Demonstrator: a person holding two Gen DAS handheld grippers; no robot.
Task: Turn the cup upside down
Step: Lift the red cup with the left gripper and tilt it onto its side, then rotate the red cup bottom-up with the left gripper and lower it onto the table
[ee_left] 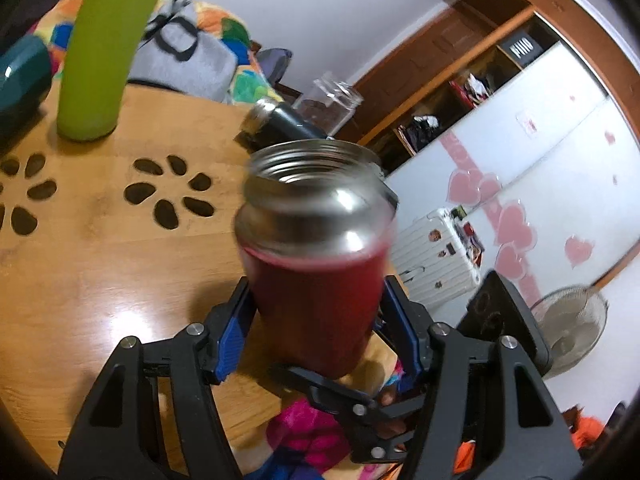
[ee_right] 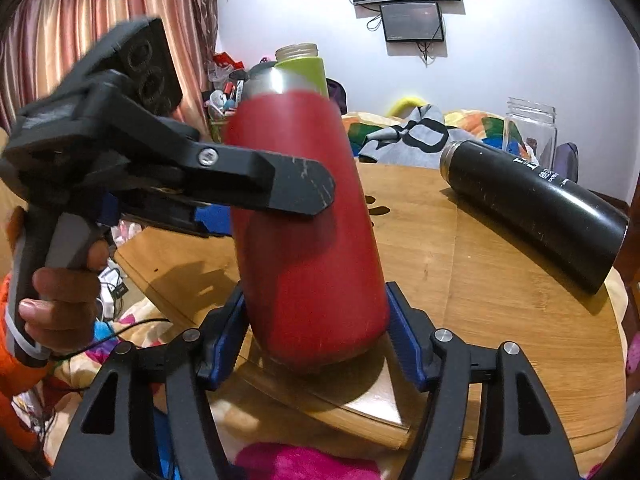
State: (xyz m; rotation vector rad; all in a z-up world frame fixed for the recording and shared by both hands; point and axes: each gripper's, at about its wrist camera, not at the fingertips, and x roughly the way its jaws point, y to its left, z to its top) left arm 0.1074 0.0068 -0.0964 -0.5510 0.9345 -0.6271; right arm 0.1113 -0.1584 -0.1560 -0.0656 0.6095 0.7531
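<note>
Leaning slightly off vertical, red cup (ee_right: 308, 236) points mouth-up

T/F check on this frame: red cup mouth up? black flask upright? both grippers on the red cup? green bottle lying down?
1. The red cup has its open mouth up. True.
2. The black flask stands upright. False: it lies on its side on the wooden table.
3. The left gripper and right gripper both have jaws around the red cup. True.
4. The green bottle lies flat. False: it stands upright.
</note>
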